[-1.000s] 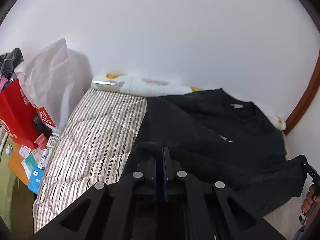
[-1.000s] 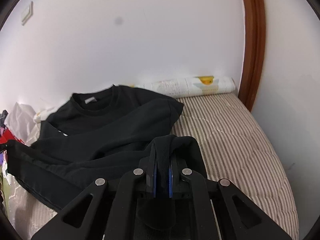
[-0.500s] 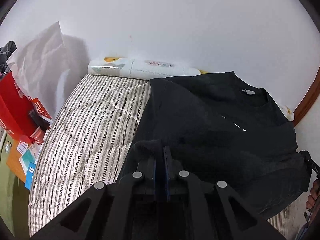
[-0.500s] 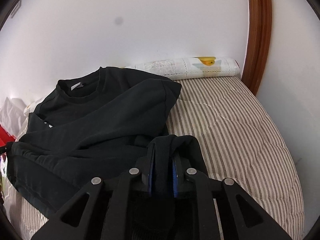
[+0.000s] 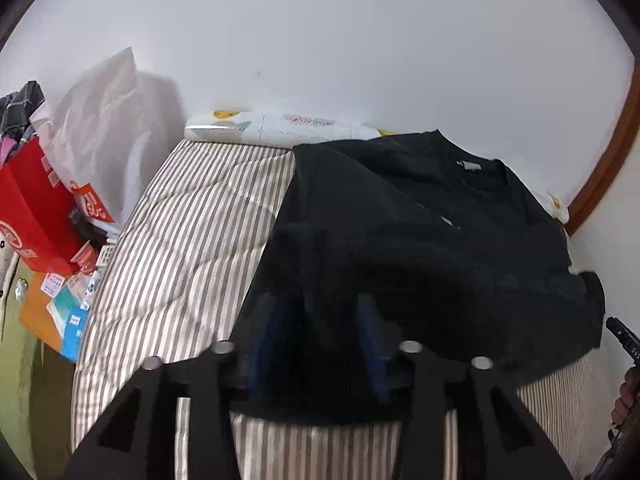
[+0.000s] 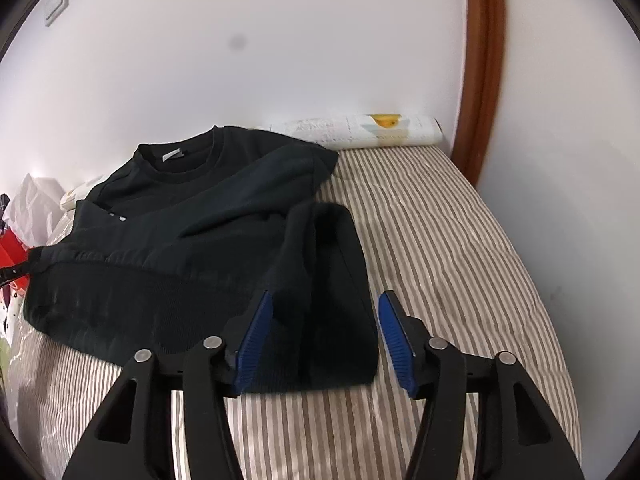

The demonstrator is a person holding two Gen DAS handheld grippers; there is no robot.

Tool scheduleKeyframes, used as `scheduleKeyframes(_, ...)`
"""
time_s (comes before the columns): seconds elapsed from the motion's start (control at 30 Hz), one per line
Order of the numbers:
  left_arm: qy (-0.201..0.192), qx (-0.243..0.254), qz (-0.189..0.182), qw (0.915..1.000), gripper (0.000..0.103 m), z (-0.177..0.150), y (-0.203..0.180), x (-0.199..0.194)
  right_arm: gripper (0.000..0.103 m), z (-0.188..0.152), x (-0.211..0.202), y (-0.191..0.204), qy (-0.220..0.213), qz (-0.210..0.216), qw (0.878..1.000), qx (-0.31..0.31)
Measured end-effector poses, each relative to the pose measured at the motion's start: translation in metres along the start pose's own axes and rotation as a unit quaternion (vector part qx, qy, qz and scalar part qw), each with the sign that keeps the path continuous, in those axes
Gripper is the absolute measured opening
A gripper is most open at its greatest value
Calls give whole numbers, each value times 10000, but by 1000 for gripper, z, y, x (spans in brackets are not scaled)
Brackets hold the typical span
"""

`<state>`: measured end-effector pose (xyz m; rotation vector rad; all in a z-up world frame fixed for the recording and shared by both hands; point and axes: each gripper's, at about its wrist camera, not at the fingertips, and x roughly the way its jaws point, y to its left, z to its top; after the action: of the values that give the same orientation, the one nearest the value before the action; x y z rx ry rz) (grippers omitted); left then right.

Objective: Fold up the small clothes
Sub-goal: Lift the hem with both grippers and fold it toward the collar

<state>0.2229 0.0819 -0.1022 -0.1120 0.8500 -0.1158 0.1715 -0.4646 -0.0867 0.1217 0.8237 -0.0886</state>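
Both grippers, clamped on the sweater [image 6: 192,240] a second ago, are opening. Its hem lies loose between the right gripper [image 6: 324,334] pads and, seemingly, the blurred left gripper [image 5: 320,332] pads. The sweater lies folded on the bed [image 6: 440,240], stretching left-right, collar far.

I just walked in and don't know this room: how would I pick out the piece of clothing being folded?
Find the striped mattress against the white wall. On it lies a black sweatshirt, collar toward the wall, with a small pale label inside the neck. It is the only dark garment on the bed, unlike the white patterned roll behind it.
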Motion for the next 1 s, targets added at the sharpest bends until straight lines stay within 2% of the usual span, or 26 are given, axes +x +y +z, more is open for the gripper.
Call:
scheduleKeyframes(0.23,222,-61,98,9997,52,-40,22,-11,60,-43,2,2,389,102,9992,47)
scheduleKeyframes(0.33,325,-122,163,9993,52,-53,32,-9,60,-51,6,3,438,39,9990,65)
scheduleKeyframes(0.43,440,-184,146,9988,52,-60,40,-4,60,-54,13,5,532,150,9984,154)
scheduleKeyframes(0.6,460,-204,21,9987,55,-59,45,3,60,-50,22,2,430,43,9982,417)
scheduleKeyframes(0.93,479,-190,-33,9987,55,-42,39,29,65,-37,45,0,374,189,9967,689)
scheduleKeyframes(0.97,479,-214,-34,9986,55,-42,38,31,65,-35,46,1,367,208,9967,699)
scheduleKeyframes(1.0,484,-226,-43,9986,50,-41,37,34,63,-34,48,2,350,218,9967,705)
